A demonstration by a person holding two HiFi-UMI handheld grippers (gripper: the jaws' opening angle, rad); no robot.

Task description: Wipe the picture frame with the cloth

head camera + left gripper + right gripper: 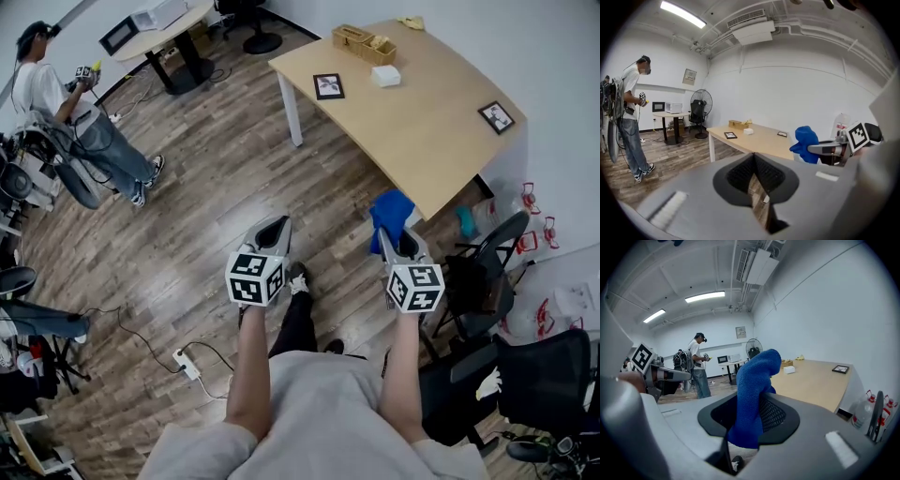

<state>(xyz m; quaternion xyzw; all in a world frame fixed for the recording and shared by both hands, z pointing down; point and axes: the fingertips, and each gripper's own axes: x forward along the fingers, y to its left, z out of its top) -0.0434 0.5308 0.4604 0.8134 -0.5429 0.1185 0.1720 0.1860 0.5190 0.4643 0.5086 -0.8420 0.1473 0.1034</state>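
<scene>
Right gripper (750,414) has its jaws pinched shut on a blue cloth (756,389). The cloth stands up out of the grip, so a loose bunch is free to serve as the wiping face. Left gripper (757,182) has its jaws together with nothing between them. It is probably kept free to steady whatever gets wiped. Both are held out in front of the person over the floor, short of the table (441,141), so I judge that no wiping has begun.

One frame (328,86) lies flat near the tabletop's left corner, close to the edge that faces the person. A second frame (496,116) lies near the right corner, by the wall. I cannot tell which one is meant.

Between the frames, toward the far edge, sit a white box (385,76) and a wooden tray (364,43); neither touches a frame.

The floor up to the table is open. A chair (487,272) stands just beside the right gripper. A power strip (186,363) and its cable lie on the floor to the left. Another person (75,117) stands well apart.
</scene>
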